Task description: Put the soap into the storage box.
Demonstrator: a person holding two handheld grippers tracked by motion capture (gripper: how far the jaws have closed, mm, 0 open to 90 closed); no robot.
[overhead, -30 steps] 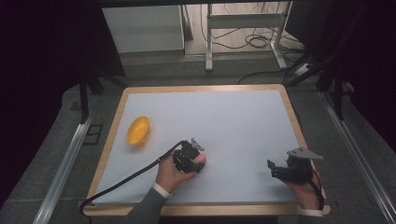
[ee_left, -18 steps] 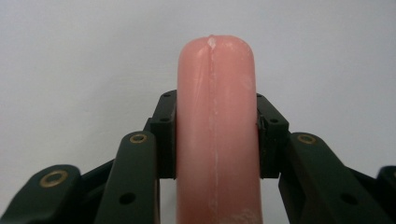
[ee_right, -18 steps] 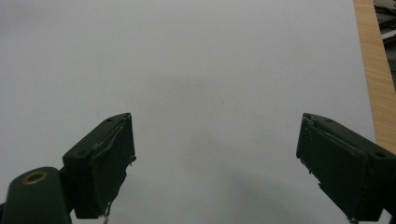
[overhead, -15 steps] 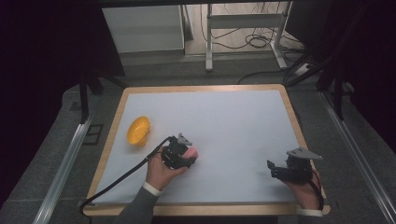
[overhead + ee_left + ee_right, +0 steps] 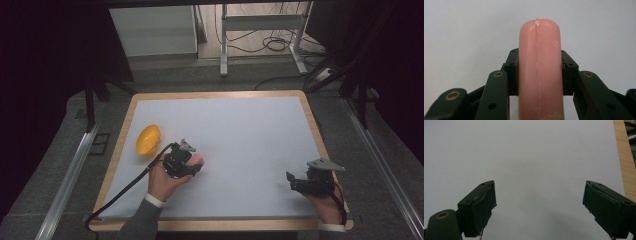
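- The left gripper [image 5: 192, 167] sits just right of the yellow bowl [image 5: 148, 139], low on the left side of the white table [image 5: 250, 130]. Its jaws are clamped on a pink sausage-shaped piece [image 5: 539, 70].
- From above, only the pink tip [image 5: 197, 160] peeks past the hand [image 5: 165, 180]; the rest is covered.
- In the left gripper view the pink piece runs off the bottom edge.
- The right gripper [image 5: 539, 207] rests near the table's lower right, jaws spread wide over bare surface.
- The bowl's inside is hard to make out.
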